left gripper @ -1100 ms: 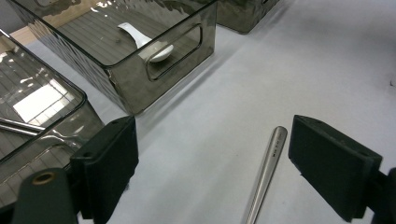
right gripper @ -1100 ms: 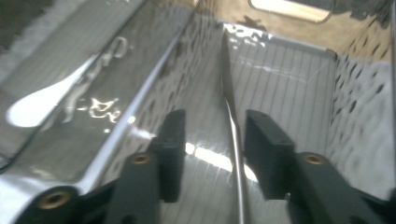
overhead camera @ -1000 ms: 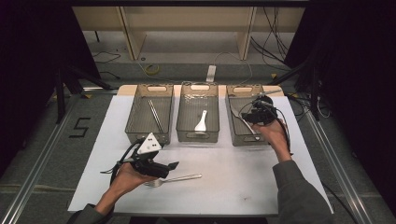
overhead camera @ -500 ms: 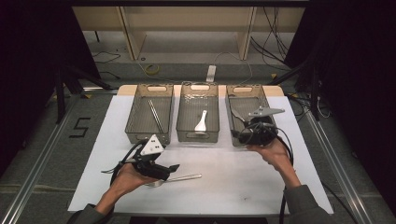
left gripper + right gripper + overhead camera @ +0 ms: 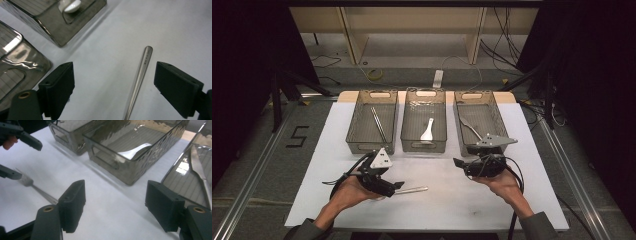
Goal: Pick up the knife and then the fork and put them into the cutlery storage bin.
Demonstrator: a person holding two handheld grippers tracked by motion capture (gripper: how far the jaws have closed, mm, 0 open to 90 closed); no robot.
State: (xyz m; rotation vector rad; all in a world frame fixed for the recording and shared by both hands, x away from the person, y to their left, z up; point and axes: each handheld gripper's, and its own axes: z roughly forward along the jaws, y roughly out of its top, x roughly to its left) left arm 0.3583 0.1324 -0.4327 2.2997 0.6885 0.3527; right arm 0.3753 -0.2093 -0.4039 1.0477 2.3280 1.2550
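While low over fork [image 5: 409, 190], left tool [image 5: 398, 185] wide-jawed, level

Fork [image 5: 409, 190] lies on table [image 5: 442, 205], before three bins [image 5: 424, 127].

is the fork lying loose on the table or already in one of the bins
Out, on the table. The fork lies flat on the white tabletop in front of the bins, its handle between the left tool's open jaws, untouched.

Three bins [image 5: 425, 145], four utensils [image 5: 411, 190].
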